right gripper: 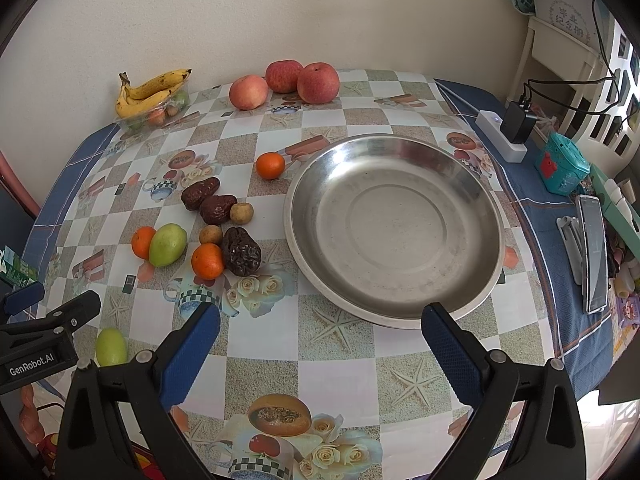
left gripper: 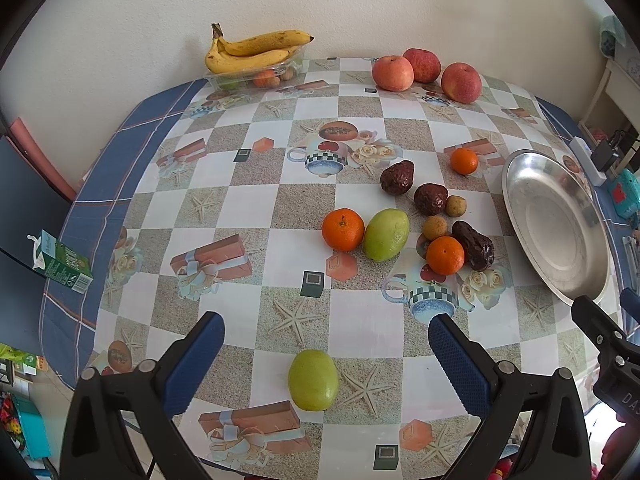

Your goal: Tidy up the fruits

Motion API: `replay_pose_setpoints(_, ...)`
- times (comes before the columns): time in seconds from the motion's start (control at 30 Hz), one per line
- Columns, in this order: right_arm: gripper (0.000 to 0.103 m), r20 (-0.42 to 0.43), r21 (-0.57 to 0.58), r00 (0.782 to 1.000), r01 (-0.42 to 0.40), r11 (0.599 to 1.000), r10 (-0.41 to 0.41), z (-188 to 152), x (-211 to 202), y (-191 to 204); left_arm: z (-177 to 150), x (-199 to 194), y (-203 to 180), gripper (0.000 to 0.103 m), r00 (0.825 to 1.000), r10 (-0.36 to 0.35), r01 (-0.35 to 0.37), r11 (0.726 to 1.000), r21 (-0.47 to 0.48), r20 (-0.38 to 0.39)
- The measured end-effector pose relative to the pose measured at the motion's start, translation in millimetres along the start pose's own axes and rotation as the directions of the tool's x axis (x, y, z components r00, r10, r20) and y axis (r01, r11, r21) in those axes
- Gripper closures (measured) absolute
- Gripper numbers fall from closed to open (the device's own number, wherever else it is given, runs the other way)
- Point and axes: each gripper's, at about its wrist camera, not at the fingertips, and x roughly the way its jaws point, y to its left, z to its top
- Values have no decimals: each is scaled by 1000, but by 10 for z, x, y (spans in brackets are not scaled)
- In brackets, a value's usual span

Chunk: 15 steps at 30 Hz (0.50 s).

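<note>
My left gripper is open and empty; a green fruit lies on the table between and just below its fingers. Another green fruit lies beside an orange mid-table, with dark dried fruits, small brown fruits and more oranges to the right. My right gripper is open and empty at the near rim of the empty metal bowl. Three apples stand at the back.
A clear tray with bananas sits at the back left. A green carton lies at the left edge. At the right edge are a power strip, a teal box and a phone.
</note>
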Motion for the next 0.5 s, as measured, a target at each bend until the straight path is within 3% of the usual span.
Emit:
replay_pose_setpoints(0.2,2,-3,1,1000,-1,1000,1,-6,-4,-9,0,-1,33,0,999,-42,42,999,-10,-21)
replay_pose_setpoints(0.5,2,-5,-2,1000,-18,1000,18,19,18,-27,47,12,180,0,994,-105,108,991,78,-38)
